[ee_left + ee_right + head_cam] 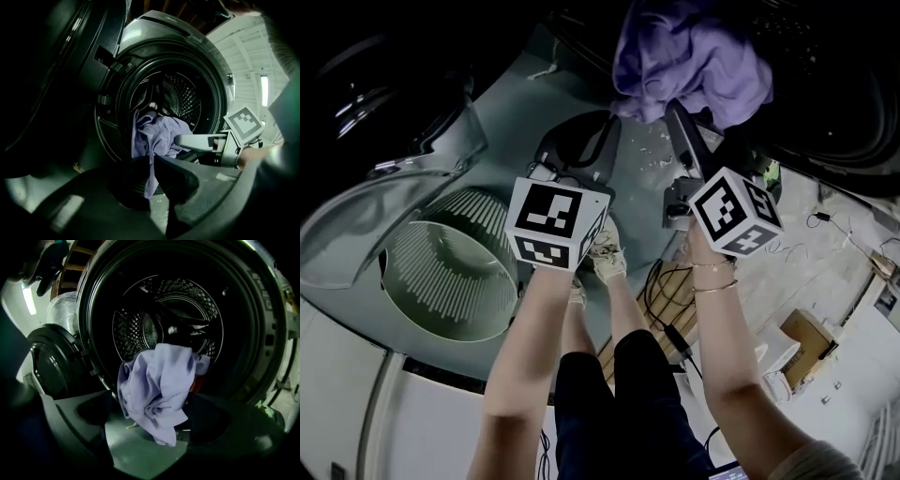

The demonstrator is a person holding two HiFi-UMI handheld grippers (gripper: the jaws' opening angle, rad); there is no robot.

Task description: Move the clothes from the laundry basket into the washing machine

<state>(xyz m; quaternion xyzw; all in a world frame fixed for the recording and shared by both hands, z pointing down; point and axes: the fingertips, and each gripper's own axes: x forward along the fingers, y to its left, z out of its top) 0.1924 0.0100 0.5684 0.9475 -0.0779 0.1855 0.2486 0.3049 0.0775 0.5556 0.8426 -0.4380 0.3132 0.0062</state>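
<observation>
In the head view the purple garment [689, 61] is bunched at the far mouth of the washing machine [825, 94], not fully inside. The laundry basket [431, 253] sits well apart at the near left and shows only its ribbed wall. The left tongs [607, 120] reach to the garment's lower left edge, and the right tongs [682, 120] run in under its right side. In the left gripper view the left tongs [150, 161] are drawn nearly together, with a strip of the garment caught between them (a pinch on the hanging tail, as far as the dark picture lets me judge). The rest of the cloth rises beyond them over the drum's lip. In the right gripper view the right tongs [152, 418] are spread wide and released. The garment hangs straight ahead between them, touching neither pad. Its long axis runs up and down, from the drum opening to a loose tail above the floor [140, 451]. The bulk lies nearer the right tongs, so the coming move probably means closing on that bulk and carrying it farther into the drum.
</observation>
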